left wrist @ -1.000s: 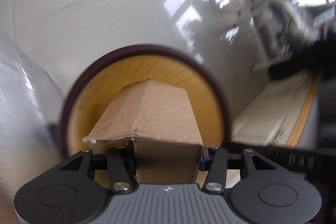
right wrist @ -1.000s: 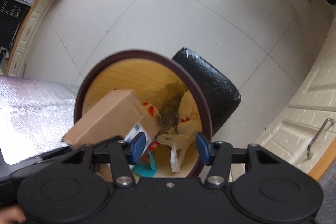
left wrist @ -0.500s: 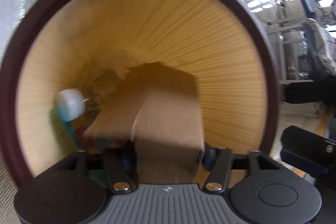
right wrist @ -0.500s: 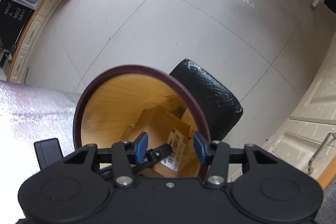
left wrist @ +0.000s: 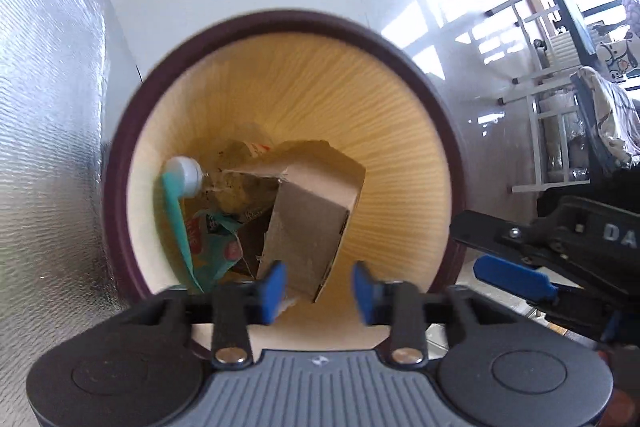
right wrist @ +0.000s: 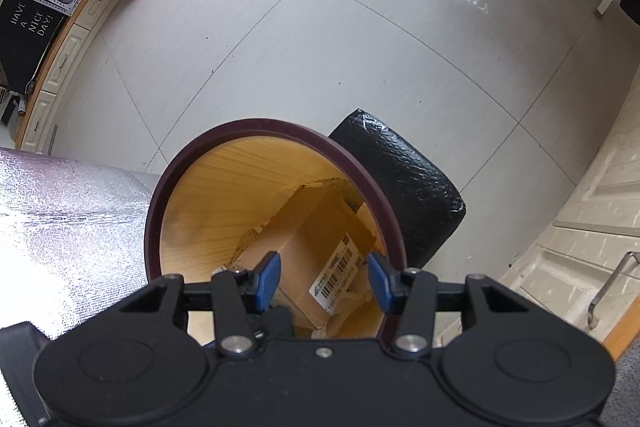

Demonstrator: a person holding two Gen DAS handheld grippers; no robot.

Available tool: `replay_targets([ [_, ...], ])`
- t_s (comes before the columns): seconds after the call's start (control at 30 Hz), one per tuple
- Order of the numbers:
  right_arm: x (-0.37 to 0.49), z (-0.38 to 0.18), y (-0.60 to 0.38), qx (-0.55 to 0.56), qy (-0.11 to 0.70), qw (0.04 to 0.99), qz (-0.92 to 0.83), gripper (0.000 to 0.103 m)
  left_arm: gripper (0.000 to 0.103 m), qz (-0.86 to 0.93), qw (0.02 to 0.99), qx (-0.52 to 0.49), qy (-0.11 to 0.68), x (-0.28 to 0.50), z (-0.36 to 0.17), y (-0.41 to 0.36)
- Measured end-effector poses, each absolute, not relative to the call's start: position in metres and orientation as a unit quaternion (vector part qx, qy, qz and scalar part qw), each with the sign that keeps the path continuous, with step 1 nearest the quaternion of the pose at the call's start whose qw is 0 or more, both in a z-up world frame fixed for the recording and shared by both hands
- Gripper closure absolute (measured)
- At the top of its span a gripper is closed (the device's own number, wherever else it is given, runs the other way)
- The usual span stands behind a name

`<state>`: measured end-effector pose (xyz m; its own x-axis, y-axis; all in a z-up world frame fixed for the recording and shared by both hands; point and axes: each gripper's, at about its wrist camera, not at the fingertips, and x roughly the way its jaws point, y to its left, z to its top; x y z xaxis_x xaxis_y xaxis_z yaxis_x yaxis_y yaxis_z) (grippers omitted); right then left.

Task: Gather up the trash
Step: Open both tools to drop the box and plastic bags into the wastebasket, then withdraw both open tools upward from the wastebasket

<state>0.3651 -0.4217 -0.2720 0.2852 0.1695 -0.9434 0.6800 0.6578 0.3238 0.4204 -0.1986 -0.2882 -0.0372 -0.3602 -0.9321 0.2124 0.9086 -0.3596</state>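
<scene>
While its blue pads stand apart with nothing between them, the left gripper (left wrist: pixel 318 289) hangs over the mouth of the bin (left wrist: pixel 120 163), its jaws having just been closing on empty air. Below it the cardboard box (left wrist: pixel 308 223) lies tilted inside the bin, leaning on a teal pouch (left wrist: pixel 188 223) with a white cap and other crumpled wrappers. A second ago that box sat clamped between these same pads above the rim; now it is dropped in. The right gripper (right wrist: pixel 324 281) hovers over the same bin, jaws spread and empty, the box's barcode label (right wrist: pixel 338 277) showing beneath. Judging by its torn flap, the box is light, fairly stiff and easily crushed; an edge or flap would give the surest hold. A black bag (right wrist: pixel 404 195) lies on the tiled floor just beside the bin.
</scene>
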Motion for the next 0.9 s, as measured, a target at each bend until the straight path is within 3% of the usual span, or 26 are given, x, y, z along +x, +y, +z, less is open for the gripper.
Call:
replay_targets([
  [0.03,0.364,-0.271,-0.421,0.372,0.57,0.71,-0.179,0.054,0.08,-0.206,0.695,-0.051,0.687,0.42,-0.286,-0.202],
  [0.2,0.363,-0.271,-0.419,0.366,0.575,0.712,-0.168,0.054,0.077,-0.191,0.719,-0.044,0.667,0.413,-0.267,-0.198],
  [0.27,0.361,-0.269,-0.417,0.363,0.575,0.716,-0.159,0.049,0.055,-0.18,0.727,-0.046,0.662,0.411,-0.257,-0.191],
  [0.33,0.359,-0.265,-0.416,0.353,0.575,0.723,-0.144,0.042,0.043,-0.169,0.736,-0.047,0.654,0.407,-0.248,-0.184],
  [0.47,0.352,-0.248,-0.413,0.302,0.572,0.754,-0.117,0.038,0.019,-0.143,0.755,-0.043,0.639,0.394,-0.232,-0.171],
  [0.63,0.336,-0.226,-0.411,0.246,0.558,0.789,-0.075,0.029,0.0,-0.121,0.773,-0.045,0.621,0.372,-0.211,-0.157],
  [0.9,0.306,-0.195,-0.413,0.189,0.522,0.831,-0.037,0.005,0.0,-0.094,0.806,-0.042,0.583,0.335,-0.184,-0.144],
])
